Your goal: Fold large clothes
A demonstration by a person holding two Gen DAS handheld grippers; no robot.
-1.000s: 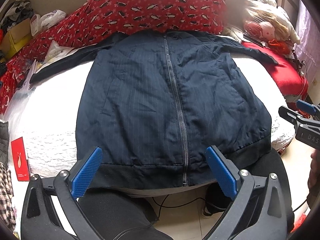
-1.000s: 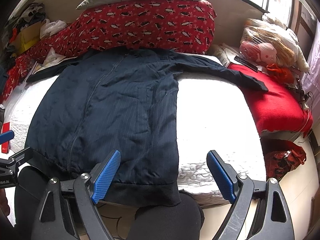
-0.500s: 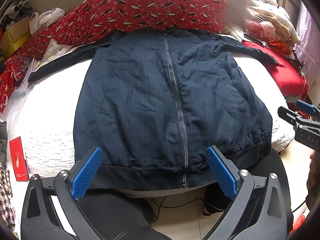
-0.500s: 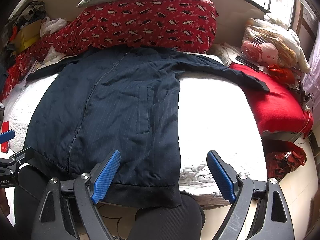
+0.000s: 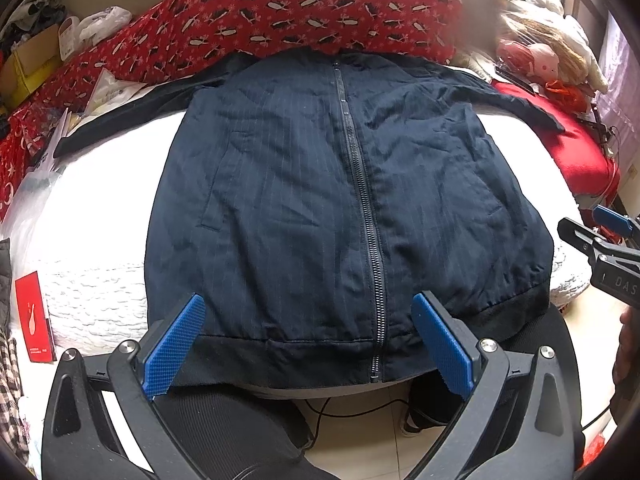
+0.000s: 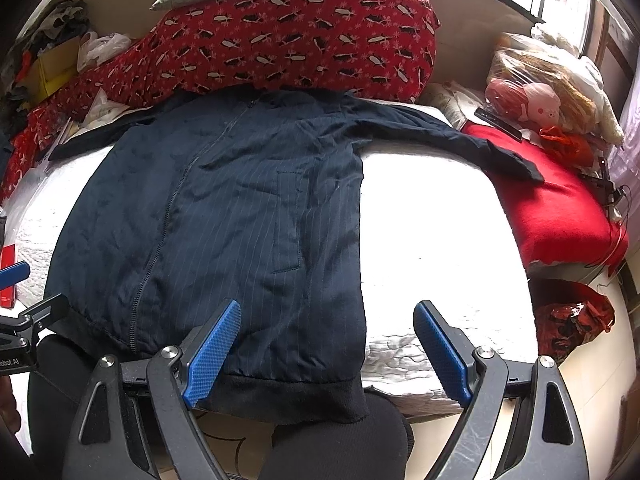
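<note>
1. Navy jacket (image 5: 320, 208) spread flat on white bed (image 6: 440, 240), zipped, sleeves out left and right.
2. Left gripper (image 5: 308, 344) and right gripper (image 6: 328, 348) both wide, empty, near hem.
3. Probably pre-fold; next: pinch a sleeve or side edge.

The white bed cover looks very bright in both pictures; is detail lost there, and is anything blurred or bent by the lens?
Right wrist view: the bed cover is blown out to plain white beside the jacket; its quilted texture shows only near the front edge. Left wrist view: the cover is also overexposed, and the stuffed toys at upper right look smeared. Both views: fisheye bending curves the bed edges, with dark corners.
</note>
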